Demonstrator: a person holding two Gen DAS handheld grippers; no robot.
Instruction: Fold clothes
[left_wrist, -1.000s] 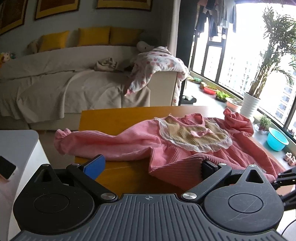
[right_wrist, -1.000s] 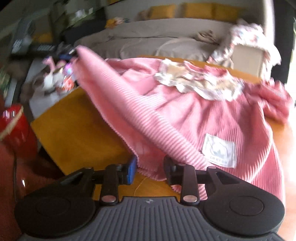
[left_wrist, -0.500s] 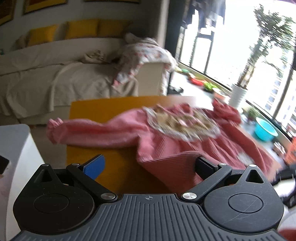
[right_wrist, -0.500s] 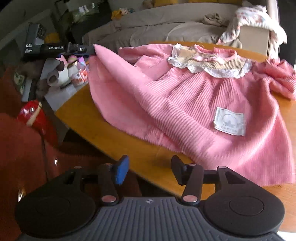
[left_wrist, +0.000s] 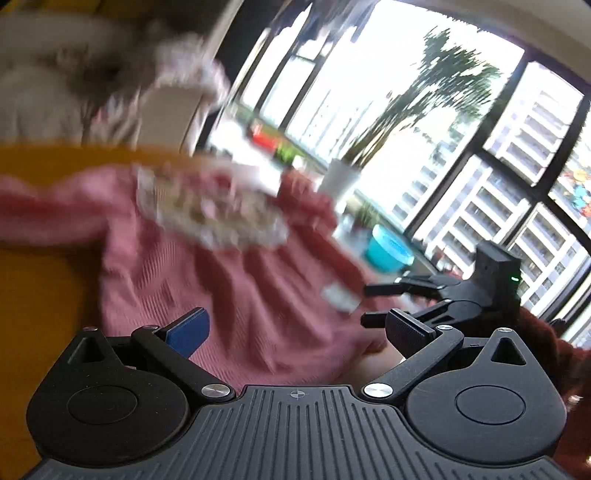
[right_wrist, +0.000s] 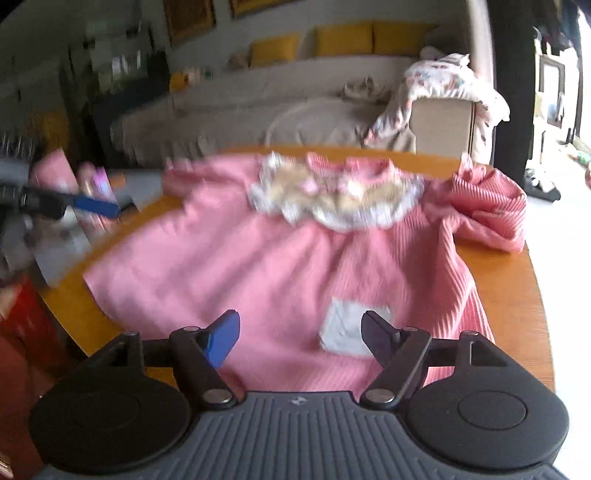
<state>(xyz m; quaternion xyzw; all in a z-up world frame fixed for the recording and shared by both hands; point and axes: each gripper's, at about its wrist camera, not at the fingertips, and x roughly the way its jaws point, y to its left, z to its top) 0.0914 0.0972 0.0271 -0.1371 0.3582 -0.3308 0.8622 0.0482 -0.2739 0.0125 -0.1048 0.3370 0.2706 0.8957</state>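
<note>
A pink ribbed child's dress lies spread flat on the orange table, with its cream lace collar at the far side and a white patch near the hem. One sleeve is bunched at the far right. My right gripper hovers open over the hem and holds nothing. In the blurred left wrist view the dress lies under my open left gripper, which is also empty. The right gripper shows there too, open at the dress's right edge.
Behind the table stands a beige sofa with yellow cushions and a floral cloth over its arm. A window, a potted plant and a teal basin are to the right. Clutter sits left of the table.
The right gripper let go of the hem and opened wider. The lifted left corner dropped, so the dress now lies flat. The left gripper swung to the right, blurring its view.
</note>
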